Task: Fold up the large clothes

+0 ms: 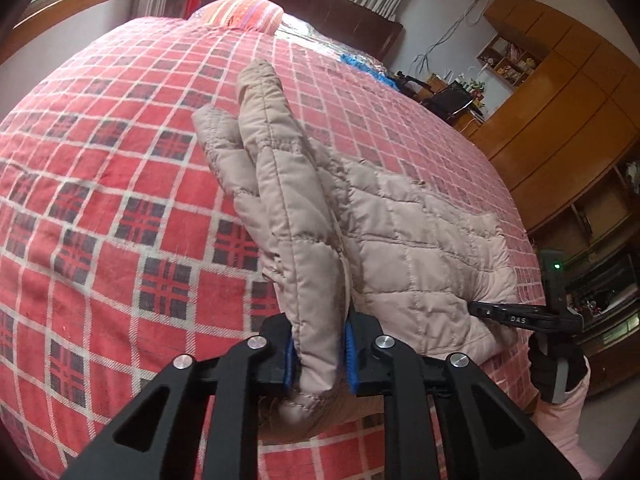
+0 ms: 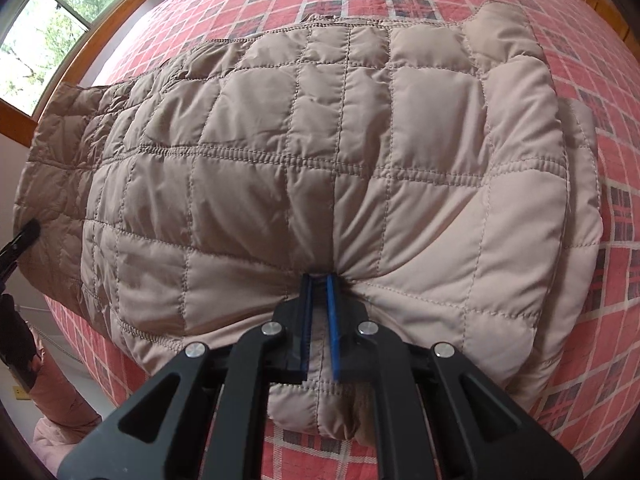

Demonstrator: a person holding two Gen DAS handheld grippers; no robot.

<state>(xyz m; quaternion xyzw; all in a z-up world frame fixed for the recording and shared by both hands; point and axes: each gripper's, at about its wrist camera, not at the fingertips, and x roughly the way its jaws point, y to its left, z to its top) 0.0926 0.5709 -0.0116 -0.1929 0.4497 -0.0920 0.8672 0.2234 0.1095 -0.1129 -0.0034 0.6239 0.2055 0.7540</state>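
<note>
Beige quilted jacket (image 2: 320,152) lies on the bed (image 1: 100,200), spread over the red plaid blanket (image 2: 580,300). Your left gripper (image 1: 318,354) has its jaws clamped on a thick folded edge of the jacket; the blue pads (image 1: 350,354) press the fabric from both sides. In the left wrist view that pinched fold stands up off the bed and runs toward 12 o'clock, while the flat body of the jacket lies out toward 3 o'clock.

Your right gripper (image 2: 318,312) has its jaws closed on a bunch of jacket fabric at the near hem; creases radiate from the pinch point. In the right wrist view the jacket fills the frame from 9 o'clock to 3 o'clock, with its shadowed end at 9 o'clock lifted and hanging past the bed edge.

Right gripper also shows in the left wrist view at 4 o'clock, touching the jacket's near edge, with a green light on its body. Pink sleeve (image 1: 560,420) shows just below it. Striped pillow (image 1: 244,12) sits at the bed's far end at 12 o'clock. Wooden cabinets (image 1: 560,100) stand at 2 o'clock, a window (image 2: 52,28) at 10 o'clock in the right wrist view.
</note>
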